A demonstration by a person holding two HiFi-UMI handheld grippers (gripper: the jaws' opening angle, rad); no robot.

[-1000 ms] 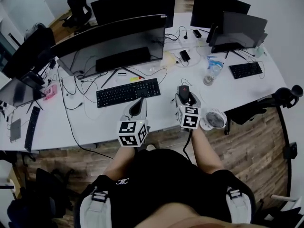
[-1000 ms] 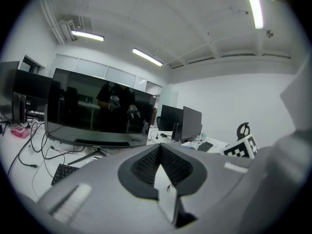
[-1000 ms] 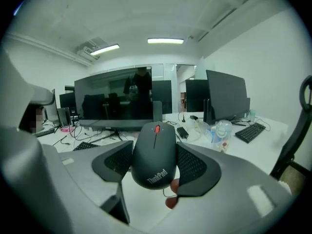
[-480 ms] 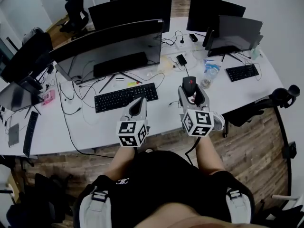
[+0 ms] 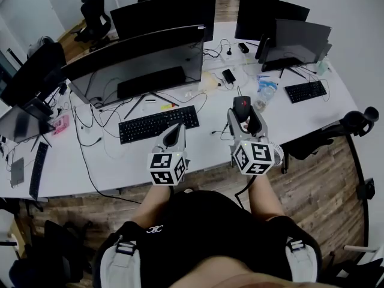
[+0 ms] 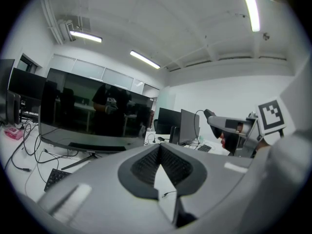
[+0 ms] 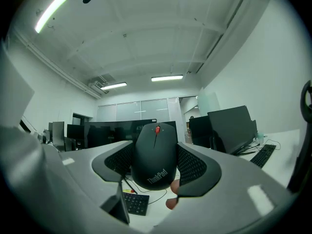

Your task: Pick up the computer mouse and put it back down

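A black computer mouse (image 5: 242,105) with a red scroll wheel hangs in the air above the white desk (image 5: 108,158), right of the keyboard. My right gripper (image 5: 245,116) is shut on it, one pad pressing on each side. In the right gripper view the mouse (image 7: 155,155) fills the space between the pads, its wheel end pointing away from me. My left gripper (image 5: 174,134) hovers over the desk's front edge, shut with nothing in it; its pads (image 6: 146,162) meet at the tips. In the left gripper view, the right gripper (image 6: 234,130) shows at the right with the mouse (image 6: 228,140) in it.
A black keyboard (image 5: 158,123) lies in front of a wide curved monitor (image 5: 138,59). A water bottle (image 5: 264,93), a phone (image 5: 228,75) and loose cables lie behind the mouse. A small white fan (image 5: 277,153) stands at the desk edge by my right hand. A second keyboard (image 5: 306,90) is far right.
My right gripper has lifted the mouse up off the desk, mostly in the first half second. The left gripper has stayed where it was.
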